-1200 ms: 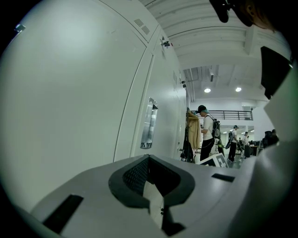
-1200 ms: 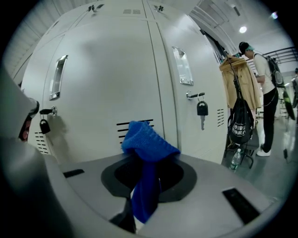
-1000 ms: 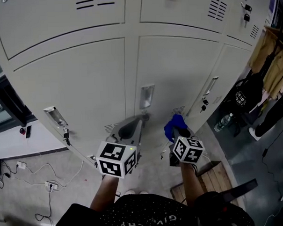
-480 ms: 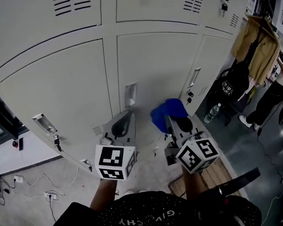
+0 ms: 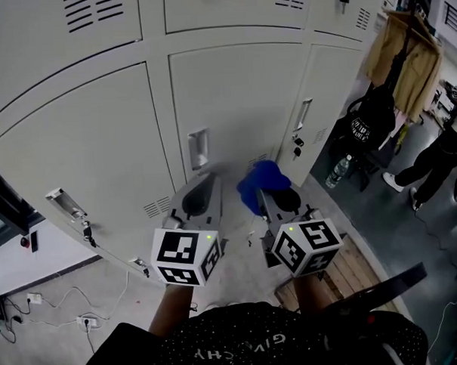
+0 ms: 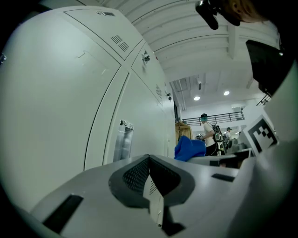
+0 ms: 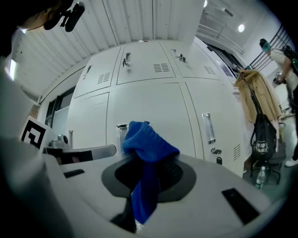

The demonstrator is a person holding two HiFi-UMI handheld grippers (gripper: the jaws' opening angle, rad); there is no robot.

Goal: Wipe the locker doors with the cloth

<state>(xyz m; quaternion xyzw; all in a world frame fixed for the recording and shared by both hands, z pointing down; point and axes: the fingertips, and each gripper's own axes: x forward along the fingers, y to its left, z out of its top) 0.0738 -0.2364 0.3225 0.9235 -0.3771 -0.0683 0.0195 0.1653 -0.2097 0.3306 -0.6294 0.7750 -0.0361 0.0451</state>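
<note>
The right tool (image 5: 268, 191) was clenched on the blue cloth (image 5: 257, 186). The cloth stood up between its jaws in a bunched wad, and the right gripper view showed a tail hanging down through the gap. The left tool (image 5: 204, 188) was closed on nothing, its jaws meeting at the tips. The cloth was held low in front of the middle of the locker doors (image 5: 232, 102), below and to the right of the latch plate (image 5: 197, 147). It looked just short of the metal, though contact could not be told for certain.

The likely trouble from here was the wad itself. Little of it stood clear of the jaws, so pressing in squarely could bring the hard jaw tips onto the paint instead of the fabric. A sweep up and left could also catch the loose fold on the latch plate and tug it out of the grip.

Both forearms (image 5: 170, 313) reached forward from the body side by side. The tools pointed at the doors with their marker cubes (image 5: 185, 255) facing up, the left tool idle just beside the right.
</note>
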